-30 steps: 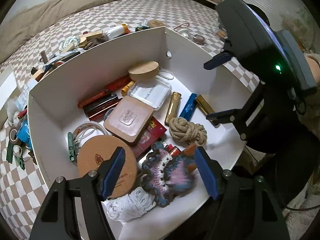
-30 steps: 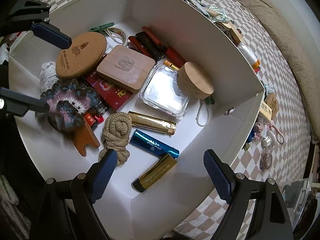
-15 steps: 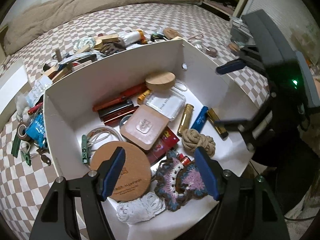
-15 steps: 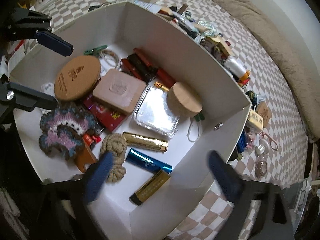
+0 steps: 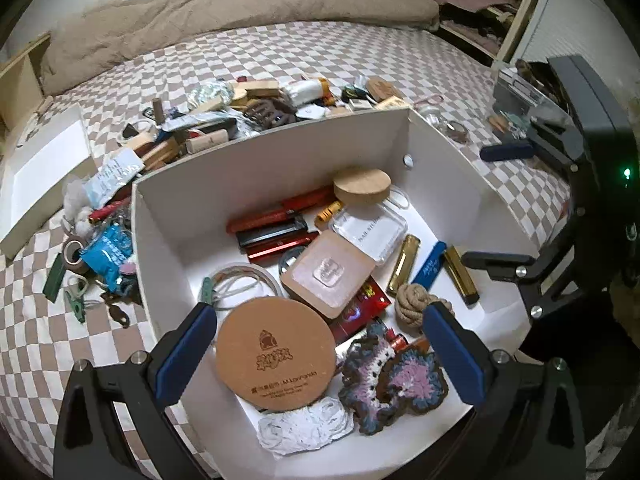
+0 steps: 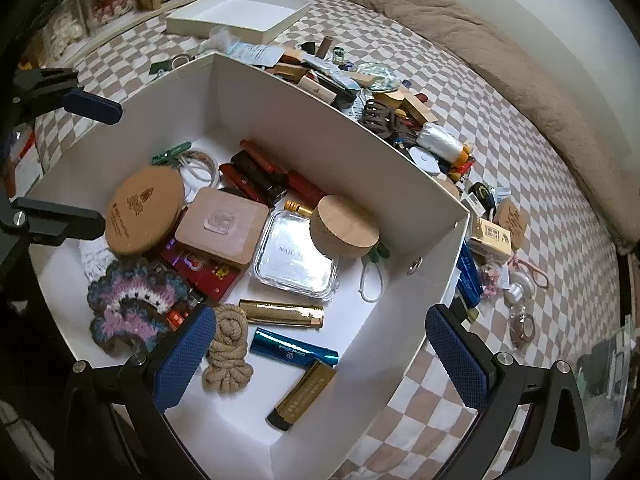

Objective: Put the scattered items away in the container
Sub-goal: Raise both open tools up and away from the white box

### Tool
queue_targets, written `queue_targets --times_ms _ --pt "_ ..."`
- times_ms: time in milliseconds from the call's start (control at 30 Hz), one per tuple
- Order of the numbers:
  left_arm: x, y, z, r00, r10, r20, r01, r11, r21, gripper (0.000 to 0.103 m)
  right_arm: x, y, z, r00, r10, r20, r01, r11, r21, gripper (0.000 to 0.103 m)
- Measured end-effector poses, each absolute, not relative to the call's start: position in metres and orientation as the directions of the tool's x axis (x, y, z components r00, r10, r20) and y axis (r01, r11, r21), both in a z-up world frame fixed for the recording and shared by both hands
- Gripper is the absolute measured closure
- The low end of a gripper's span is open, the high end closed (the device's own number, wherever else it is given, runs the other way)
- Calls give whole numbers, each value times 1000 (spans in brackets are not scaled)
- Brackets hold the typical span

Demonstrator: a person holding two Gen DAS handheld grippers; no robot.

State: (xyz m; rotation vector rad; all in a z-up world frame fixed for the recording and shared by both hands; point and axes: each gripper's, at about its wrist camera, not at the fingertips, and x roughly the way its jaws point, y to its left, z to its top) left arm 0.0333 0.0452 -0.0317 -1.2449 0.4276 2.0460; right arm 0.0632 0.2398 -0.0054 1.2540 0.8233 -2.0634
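The white box (image 5: 280, 168) on the bed already holds many things, but a big pile (image 5: 224, 116) waits just behind it, and both the left tongs (image 5: 320, 356) and right tongs (image 6: 320, 356) have just opened wide, holding nothing.

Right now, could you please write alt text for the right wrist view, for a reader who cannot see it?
An open right gripper hangs empty over a white box on a checkered bed, holding a rope knot, a blue tube, gold tubes, a clear case and wooden lids. More small items lie scattered on the bed behind the box.
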Motion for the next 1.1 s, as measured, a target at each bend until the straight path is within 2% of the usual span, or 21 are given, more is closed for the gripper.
queue_targets --times_ms 533,967,1100 --pt "20 20 5 -483 413 -772 -612 -790 -40 0 49 269 32 -492 -284 -823 586 -807 -72 0" --pt "28 8 24 -560 397 -727 -571 -821 -8 0 57 288 58 -581 -309 -753 541 -838 -74 0" --pt "31 2 31 -554 416 -721 -572 -819 -33 0 65 299 75 -614 -319 -722 518 -853 -64 0"
